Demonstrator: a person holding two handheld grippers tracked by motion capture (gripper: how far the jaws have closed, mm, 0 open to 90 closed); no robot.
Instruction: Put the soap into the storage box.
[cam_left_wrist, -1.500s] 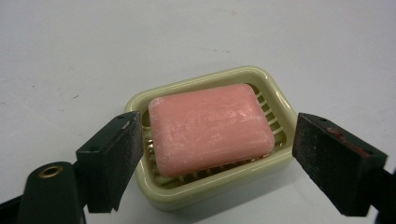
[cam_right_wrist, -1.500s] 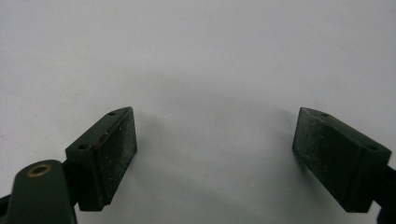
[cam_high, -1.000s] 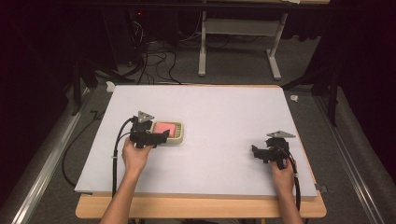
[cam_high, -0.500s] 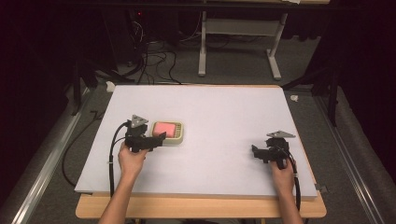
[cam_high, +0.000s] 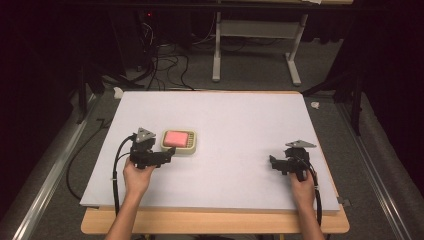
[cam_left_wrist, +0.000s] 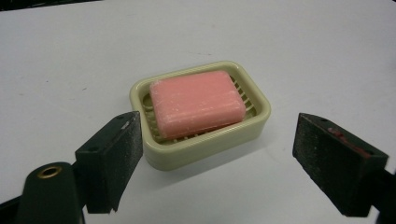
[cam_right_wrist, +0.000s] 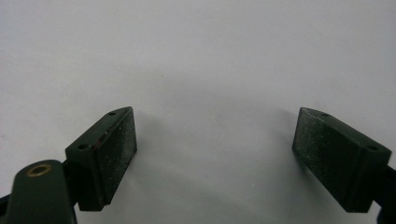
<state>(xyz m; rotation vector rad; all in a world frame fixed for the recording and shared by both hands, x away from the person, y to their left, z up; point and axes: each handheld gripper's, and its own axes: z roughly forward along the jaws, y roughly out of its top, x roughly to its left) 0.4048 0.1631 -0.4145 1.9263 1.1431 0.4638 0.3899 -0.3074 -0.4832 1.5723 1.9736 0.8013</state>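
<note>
Soap (cam_left_wrist: 197, 103) in dish (cam_left_wrist: 254, 122), left hand-held gripper (cam_left_wrist: 217, 161) wide beside it, right hand-held gripper (cam_right_wrist: 215, 158) wide, well apart

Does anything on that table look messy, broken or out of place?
Nothing stands out. The pink soap lies flat inside its cream dish, which sits level on the white table. Both tools are open, holding nothing.

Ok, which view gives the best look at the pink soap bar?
The left gripper view: the soap bar sits close and sharp in its cream dish, framed by the open jaws, with the dish's ribs visible. The high view shows the soap small and far off, just ahead of the left gripper. The right gripper view looks at bare white table.
</note>
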